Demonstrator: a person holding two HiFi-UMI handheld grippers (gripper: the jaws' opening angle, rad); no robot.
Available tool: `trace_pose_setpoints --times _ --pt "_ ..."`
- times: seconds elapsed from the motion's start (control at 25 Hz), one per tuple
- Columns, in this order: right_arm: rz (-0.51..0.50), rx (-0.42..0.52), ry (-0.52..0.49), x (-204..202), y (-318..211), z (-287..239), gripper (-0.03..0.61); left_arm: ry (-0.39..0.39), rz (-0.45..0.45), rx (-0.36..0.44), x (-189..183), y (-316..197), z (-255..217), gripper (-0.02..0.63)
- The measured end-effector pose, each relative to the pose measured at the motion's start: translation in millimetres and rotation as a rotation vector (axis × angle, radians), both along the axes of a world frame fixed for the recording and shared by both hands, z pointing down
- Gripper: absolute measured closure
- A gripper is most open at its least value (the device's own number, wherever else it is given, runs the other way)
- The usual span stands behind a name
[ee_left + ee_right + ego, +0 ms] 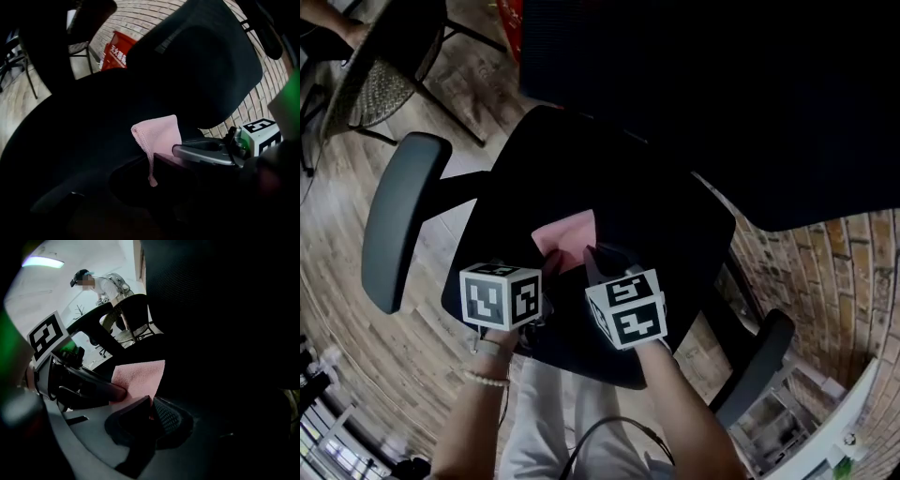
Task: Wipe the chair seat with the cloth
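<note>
The only writing I can find is white print on a red sign [117, 52] by the brick wall [154, 14], too small for me to read. The cubes [500, 295] on both tools carry only black-and-white square markers. The pink cloth [570, 240] is a folded, fine-knit piece with a stitched edge, over the middle of the black chair seat [581, 159]. The right gripper [596, 261] is clamped on its right corner. The left gripper [551, 267] looks pinched onto the left edge, though that view is dark.
</note>
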State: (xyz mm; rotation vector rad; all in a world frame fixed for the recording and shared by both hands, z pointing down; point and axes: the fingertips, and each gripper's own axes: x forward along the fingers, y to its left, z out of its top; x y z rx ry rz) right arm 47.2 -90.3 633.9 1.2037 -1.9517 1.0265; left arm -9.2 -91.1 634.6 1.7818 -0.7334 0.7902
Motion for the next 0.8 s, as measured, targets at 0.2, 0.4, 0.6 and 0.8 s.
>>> trace_pose_setpoints --times 0.2,0.4,0.6,0.8 --pt "0.101 0.011 0.048 48 -10 2 0.525 0.034 0.113 0.0 49 -16 7 0.583" --pt "0.212 0.016 0.089 92 -17 4 0.525 0.057 0.221 0.01 94 -30 9 0.583" --pt "0.327 0.013 0.124 138 -17 4 0.525 0.083 0.327 0.02 141 -35 10 0.583" --pt "0.429 -0.003 0.172 174 -10 5 0.525 0.097 0.407 0.021 178 -31 11 0.583"
